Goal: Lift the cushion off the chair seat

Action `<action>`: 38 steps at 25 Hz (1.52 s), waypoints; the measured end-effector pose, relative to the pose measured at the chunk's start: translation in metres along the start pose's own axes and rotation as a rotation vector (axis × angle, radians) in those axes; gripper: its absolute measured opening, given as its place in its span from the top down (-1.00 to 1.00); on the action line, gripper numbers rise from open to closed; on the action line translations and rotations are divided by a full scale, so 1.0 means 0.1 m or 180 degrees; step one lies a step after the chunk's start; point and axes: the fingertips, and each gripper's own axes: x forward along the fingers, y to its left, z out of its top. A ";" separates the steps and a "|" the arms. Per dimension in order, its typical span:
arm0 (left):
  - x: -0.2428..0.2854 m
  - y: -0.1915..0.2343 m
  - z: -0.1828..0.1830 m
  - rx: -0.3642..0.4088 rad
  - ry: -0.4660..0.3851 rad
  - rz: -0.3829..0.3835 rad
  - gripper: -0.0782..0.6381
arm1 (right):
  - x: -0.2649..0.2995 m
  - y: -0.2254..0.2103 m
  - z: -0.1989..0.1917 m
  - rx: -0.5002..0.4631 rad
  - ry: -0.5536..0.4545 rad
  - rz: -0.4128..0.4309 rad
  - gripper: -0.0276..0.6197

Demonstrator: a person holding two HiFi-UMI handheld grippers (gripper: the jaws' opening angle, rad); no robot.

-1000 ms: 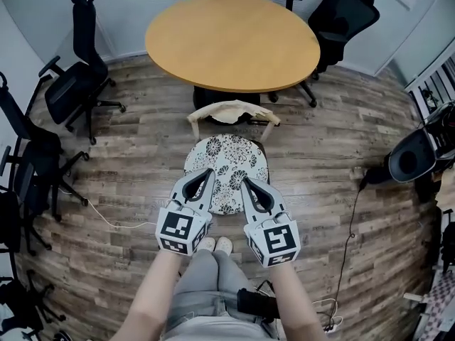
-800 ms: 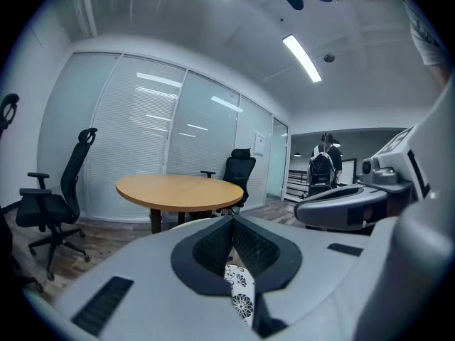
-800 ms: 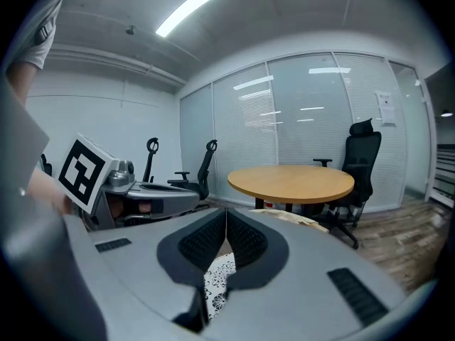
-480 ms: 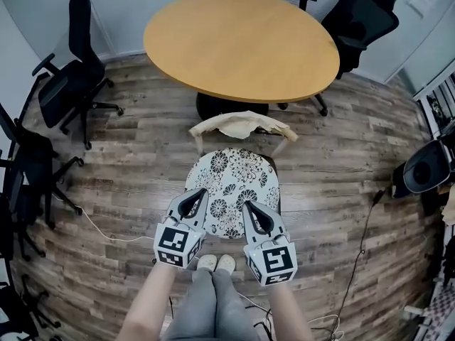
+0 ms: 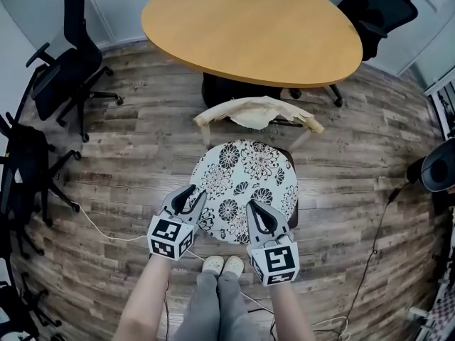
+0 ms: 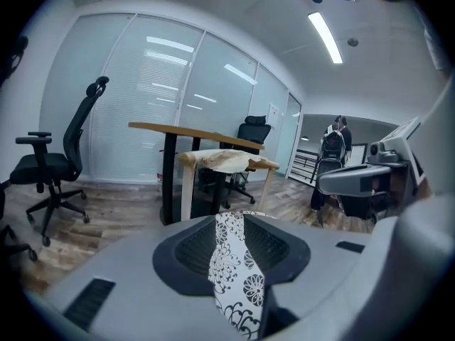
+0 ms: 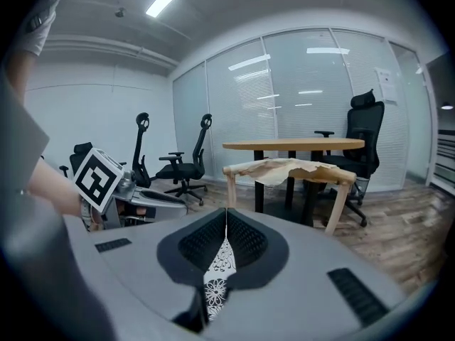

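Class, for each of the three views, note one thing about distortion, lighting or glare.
Head view: the wide lens bends the floor planks into arcs around the round table; light is even, shadows soft. Left gripper view: dark rounded corners; the ceiling light strip glares white; reflections streak the glass wall. Right gripper view: same dark corners, light streaks on the glass wall.

**Cushion on chair, table beyond**

The cushion (image 5: pixel 245 190) lies on the seat of the chair (image 5: pixel 256 111), whose back stands at the far side. Just beyond is the table (image 5: pixel 249 27). Two office chairs (image 5: pixel 60 77) stand at left, and a third office chair (image 5: pixel 384 6) stands far right behind the table. The left gripper (image 5: pixel 192 190) is over the cushion's near-left edge, its fingers opening with nothing gripped between them. The right gripper (image 5: pixel 254 208) is over the near edge. A cable (image 5: pixel 106 231) lies on the floor (image 5: pixel 142 141), near left.
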 end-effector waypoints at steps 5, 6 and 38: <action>0.14 0.28 -0.50 -0.0136 0.0300 0.0002 0.46 | 0.12 0.04 -0.31 0.0055 0.0108 -0.0007 0.83; 0.16 0.32 -0.59 -0.0170 0.0354 -0.0003 0.45 | 0.14 0.06 -0.37 0.0062 0.0127 -0.0004 0.83; 0.67 0.70 -1.46 -0.1151 0.0771 -0.0191 0.73 | 0.39 0.13 -0.85 0.0053 0.0249 -0.0023 0.83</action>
